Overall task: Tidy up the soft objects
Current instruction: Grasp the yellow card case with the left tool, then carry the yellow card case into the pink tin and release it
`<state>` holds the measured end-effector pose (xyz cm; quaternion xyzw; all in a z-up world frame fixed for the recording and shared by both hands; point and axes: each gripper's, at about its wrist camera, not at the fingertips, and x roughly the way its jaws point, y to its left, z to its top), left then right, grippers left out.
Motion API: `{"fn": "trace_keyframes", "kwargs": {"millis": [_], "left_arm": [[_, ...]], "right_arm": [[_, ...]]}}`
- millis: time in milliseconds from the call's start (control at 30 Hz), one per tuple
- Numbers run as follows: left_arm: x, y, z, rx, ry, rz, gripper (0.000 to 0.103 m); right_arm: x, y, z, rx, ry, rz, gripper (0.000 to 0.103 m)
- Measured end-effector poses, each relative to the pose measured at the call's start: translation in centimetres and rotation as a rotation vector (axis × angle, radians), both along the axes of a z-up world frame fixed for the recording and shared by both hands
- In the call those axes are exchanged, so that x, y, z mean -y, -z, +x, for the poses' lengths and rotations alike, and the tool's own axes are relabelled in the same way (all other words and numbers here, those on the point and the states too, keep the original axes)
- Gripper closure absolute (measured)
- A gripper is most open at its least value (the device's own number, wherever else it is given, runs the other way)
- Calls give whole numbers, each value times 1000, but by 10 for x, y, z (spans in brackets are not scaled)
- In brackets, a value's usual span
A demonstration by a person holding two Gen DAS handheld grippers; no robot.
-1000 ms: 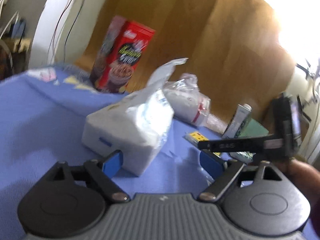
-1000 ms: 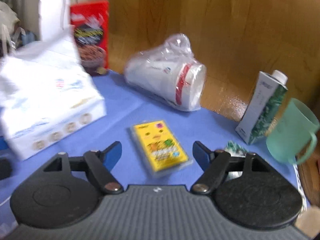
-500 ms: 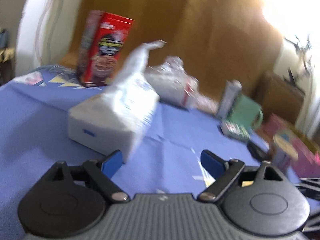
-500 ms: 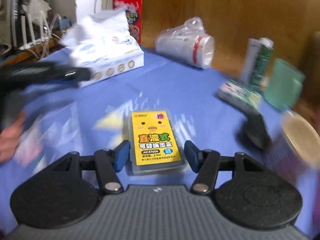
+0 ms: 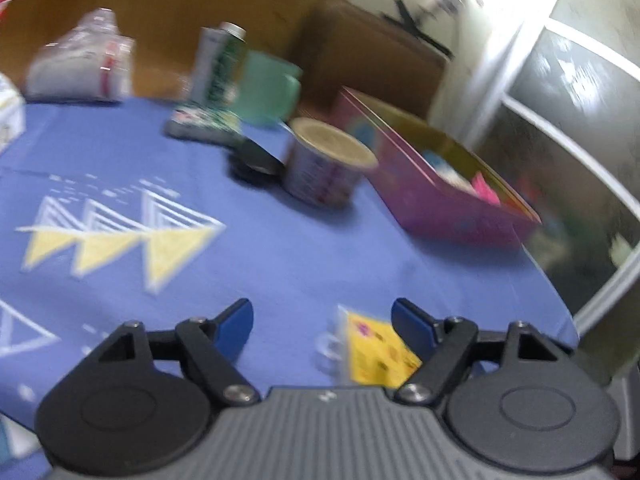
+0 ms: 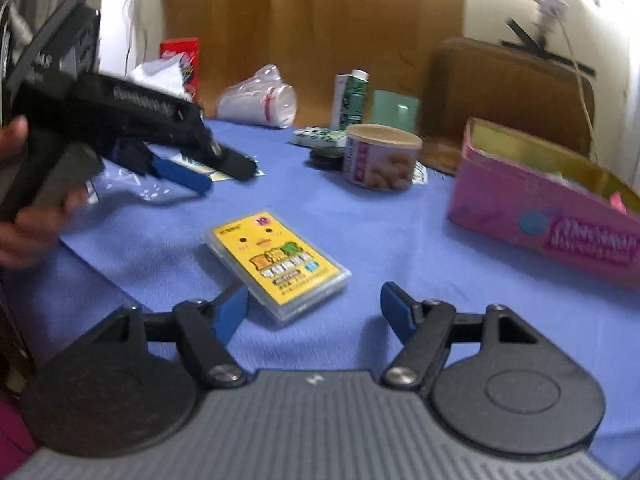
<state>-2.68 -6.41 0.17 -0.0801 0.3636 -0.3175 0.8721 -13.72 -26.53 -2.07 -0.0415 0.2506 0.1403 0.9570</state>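
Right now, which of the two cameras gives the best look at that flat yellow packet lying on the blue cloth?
The right wrist view. There the yellow packet lies whole and fairly sharp on the blue cloth, its printed face readable. In the left wrist view the yellow packet is blurred, and its lower right part is hidden behind that tool's own finger and body.

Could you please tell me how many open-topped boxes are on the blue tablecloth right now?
1: the pink box stands at the right edge of the tablecloth, right of the can. Others may lie outside the view.
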Motion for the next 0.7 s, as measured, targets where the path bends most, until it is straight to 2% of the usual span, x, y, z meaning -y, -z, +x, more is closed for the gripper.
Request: {"fn": "trace_keyframes", "kwargs": {"millis": [133,167,233,333,400,500,700], "left_arm": [[14,4,-15,13,11,25,28],[17,6,-21,16,14,15,33],[27,5,-24,20,34,12,37],[40,-3,-21,31,21,30,37],[46,-14,-14,34,53,-15,42],[64,-40,-3,70,106,-62,43],[133,-87,24,215,171,-64,43]], "right_arm": [[-1,6,1,17,-2,32,31],[-3,6,2,25,-8,33,34],[-6,8,1,40,-23,42,49],[-10,9,-8,77,-3,20,49],[-3,6,-6,93,30,14,50],[18,-3,-2,137,92,40,51],[62,-36,29,247,210,1,51]]}}
